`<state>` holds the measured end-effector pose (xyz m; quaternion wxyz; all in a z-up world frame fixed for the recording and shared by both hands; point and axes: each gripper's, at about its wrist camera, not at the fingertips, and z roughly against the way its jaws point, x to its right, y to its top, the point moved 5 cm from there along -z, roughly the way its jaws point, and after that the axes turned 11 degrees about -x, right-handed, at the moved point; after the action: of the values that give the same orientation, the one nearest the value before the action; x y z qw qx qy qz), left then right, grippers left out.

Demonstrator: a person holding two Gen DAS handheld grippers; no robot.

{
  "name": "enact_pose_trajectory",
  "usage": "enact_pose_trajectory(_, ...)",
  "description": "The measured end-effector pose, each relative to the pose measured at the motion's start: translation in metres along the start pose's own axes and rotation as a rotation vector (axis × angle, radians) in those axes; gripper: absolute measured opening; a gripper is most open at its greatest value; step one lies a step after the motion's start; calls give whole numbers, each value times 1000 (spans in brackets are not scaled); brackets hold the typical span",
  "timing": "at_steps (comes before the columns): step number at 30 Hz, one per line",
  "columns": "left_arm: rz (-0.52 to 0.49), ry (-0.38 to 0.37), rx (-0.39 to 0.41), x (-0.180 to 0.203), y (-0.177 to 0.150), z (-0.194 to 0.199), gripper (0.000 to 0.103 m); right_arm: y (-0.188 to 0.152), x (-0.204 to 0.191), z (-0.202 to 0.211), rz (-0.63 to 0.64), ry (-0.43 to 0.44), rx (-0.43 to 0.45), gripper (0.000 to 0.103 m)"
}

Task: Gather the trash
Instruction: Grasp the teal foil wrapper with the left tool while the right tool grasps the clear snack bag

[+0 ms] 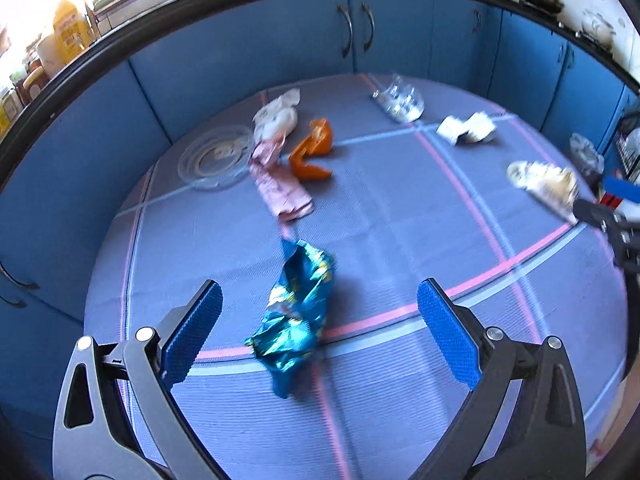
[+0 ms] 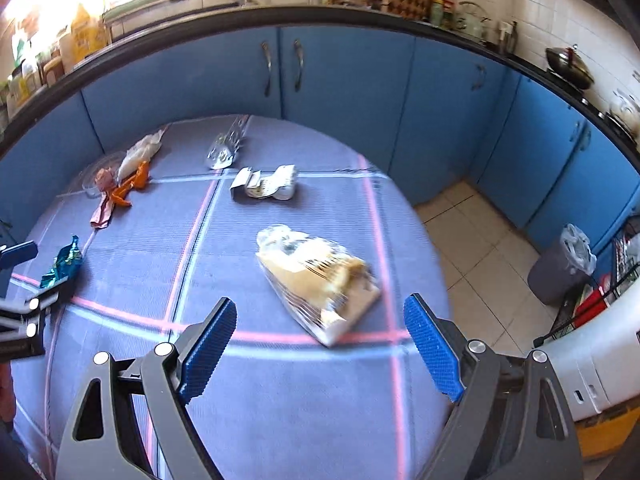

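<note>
Both grippers hover over the table (image 1: 400, 216) with jaws spread wide and nothing held. The left gripper (image 1: 318, 312) has the crumpled blue foil wrapper (image 1: 298, 316) lying between its pads, slightly toward the left one. The right gripper (image 2: 320, 328) has the clear plastic bag (image 2: 320, 280) just ahead of its jaws, near centre. Other scraps lie well beyond. The bin (image 2: 560, 264) stands on the floor, off past the right jaw. The risks I see: slick foil could squirt out as the pads close, and the loose bag may be pinched by one thin edge and slip free on the way to the bin.
</note>
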<state>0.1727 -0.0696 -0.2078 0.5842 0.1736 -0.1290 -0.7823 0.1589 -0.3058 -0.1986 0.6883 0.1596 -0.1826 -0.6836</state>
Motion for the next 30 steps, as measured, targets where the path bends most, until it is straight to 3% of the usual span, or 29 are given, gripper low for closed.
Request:
enact_pose_trajectory(8, 26, -29, -46, -16, -4, -24, 96, 14, -13, -34, 11, -28, -48, 83)
enact_pose_trajectory(11, 73, -85, -69, -25, -5, -31, 88, 14, -12, -41, -6, -36, -63, 83)
enact_pose_trajectory(12, 88, -100, -68, -28, -5, -31, 84, 14, -11, -41, -8, -34, -59, 83)
enact_pose_trajectory(14, 97, -90, -61, -31, -4, -30, 72, 13, -12, -40, -5, -48, -51, 70)
enact_pose_trajectory(16, 98, -92, -57, -31, -3, -28, 52, 11, -12, -37, 9, -57, -40, 48)
enact_pose_trajectory(17, 99, -94, -59, -31, -3, -26, 37, 10, -13, -35, 20, -59, -42, 44)
enact_pose_trajectory(20, 128, -148, -74, -32, -2, -23, 34, 5, -12, -26, 33, -66, -28, 38)
enact_pose_trajectory(30, 92, -155, -18, -6, 4, 11, 34, -18, 2, 21, 43, -85, 31, 38)
